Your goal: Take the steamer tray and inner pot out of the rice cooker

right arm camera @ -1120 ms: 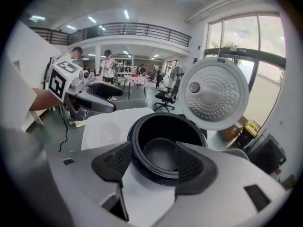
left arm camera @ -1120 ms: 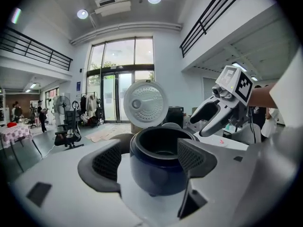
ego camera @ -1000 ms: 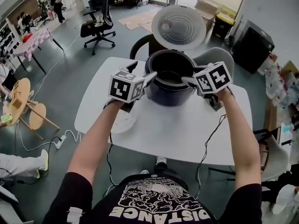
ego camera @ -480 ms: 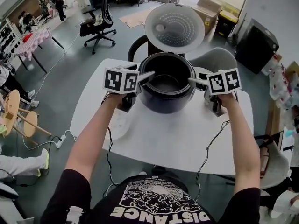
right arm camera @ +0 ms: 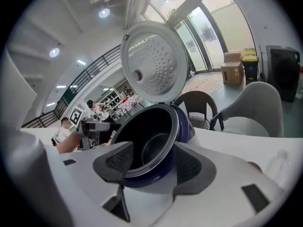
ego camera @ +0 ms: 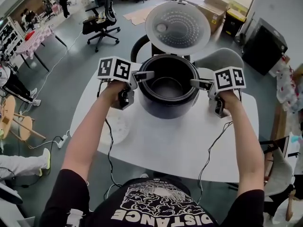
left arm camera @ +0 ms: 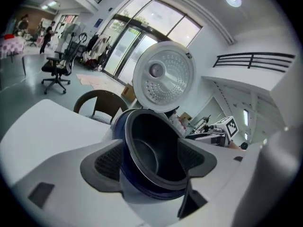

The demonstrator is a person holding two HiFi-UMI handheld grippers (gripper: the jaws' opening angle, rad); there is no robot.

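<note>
The dark blue rice cooker [ego camera: 165, 109] stands on the white table with its lid [ego camera: 177, 27] raised. The dark inner pot [ego camera: 168, 86] sits inside it and looks empty. My left gripper [ego camera: 144, 75] is at the pot's left rim, open. In the left gripper view the rim [left arm camera: 142, 174] runs between the wide-apart pads [left arm camera: 106, 162]. My right gripper [ego camera: 196, 83] is at the right rim. Its jaws are closing, with the rim [right arm camera: 142, 170] between the pads [right arm camera: 191, 167] but not pressed. A white round steamer tray [ego camera: 115, 128] lies on the table at the left.
The white table [ego camera: 189, 141] has cables hanging over its front edge. Two chairs [ego camera: 222, 58] stand behind the cooker. Office chairs, small tables and boxes are farther off on the grey floor.
Both grippers rolled from tilted to level and settled lower at the sides of the cooker, their fingertips now at the pot's rim. The pot stays in the cooker.
</note>
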